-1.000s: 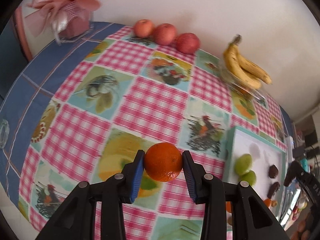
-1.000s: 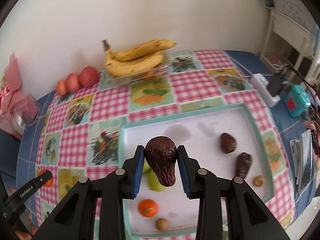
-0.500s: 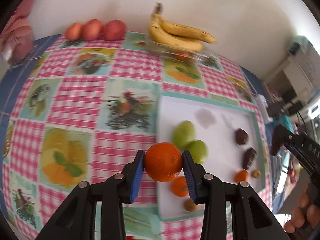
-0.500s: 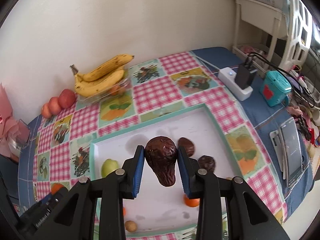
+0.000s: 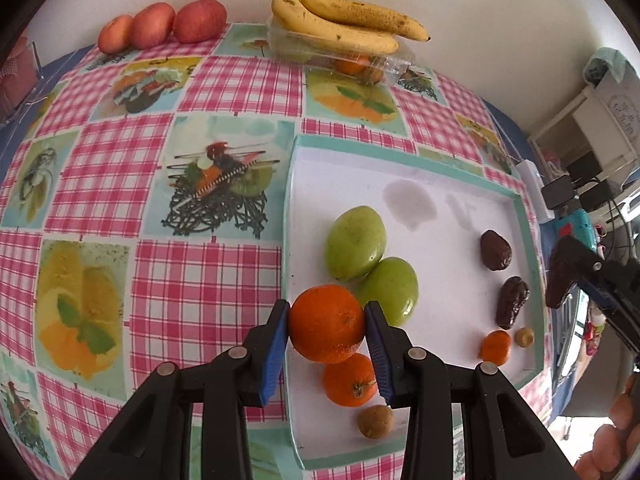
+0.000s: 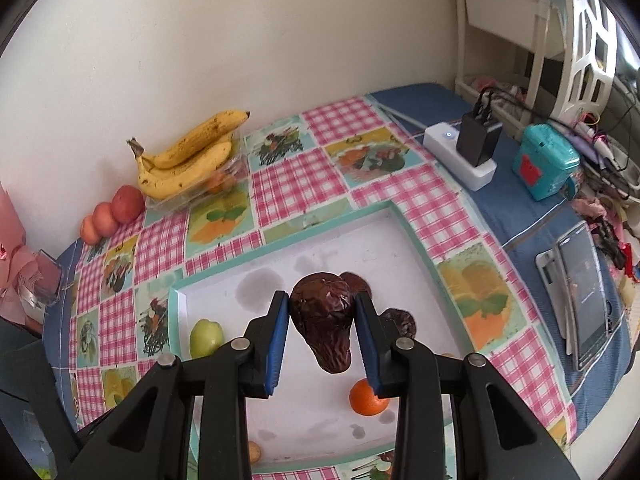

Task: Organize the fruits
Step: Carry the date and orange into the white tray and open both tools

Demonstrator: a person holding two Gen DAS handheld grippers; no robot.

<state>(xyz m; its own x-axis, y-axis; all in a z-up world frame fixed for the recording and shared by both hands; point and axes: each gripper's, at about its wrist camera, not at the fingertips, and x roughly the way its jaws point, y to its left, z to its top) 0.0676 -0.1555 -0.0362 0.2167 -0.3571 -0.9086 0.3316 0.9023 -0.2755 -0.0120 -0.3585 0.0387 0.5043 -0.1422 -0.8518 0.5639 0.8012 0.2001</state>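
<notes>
My left gripper [image 5: 326, 326] is shut on an orange [image 5: 325, 322], held above the left edge of the white tray [image 5: 400, 148]. On the tray lie two green fruits [image 5: 354, 242], two smaller oranges [image 5: 349, 381], two dark dates [image 5: 495, 249] and two small brown fruits [image 5: 375, 421]. My right gripper [image 6: 322, 330] is shut on a dark wrinkled date [image 6: 324, 326], held above the tray [image 6: 412, 236] near its right side. It also shows at the right edge of the left wrist view [image 5: 568, 280].
Bananas [image 5: 344, 20] lie on a clear plastic box [image 5: 376, 64] at the wall, with three red apples [image 5: 160, 28] to their left. A power strip [image 6: 460, 152], a teal box [image 6: 546, 166] and a phone [image 6: 586, 296] sit right of the tray.
My left gripper has swung right with the orange, from over the tablecloth to the tray's left edge. My right gripper has moved right over the tray with the date.
</notes>
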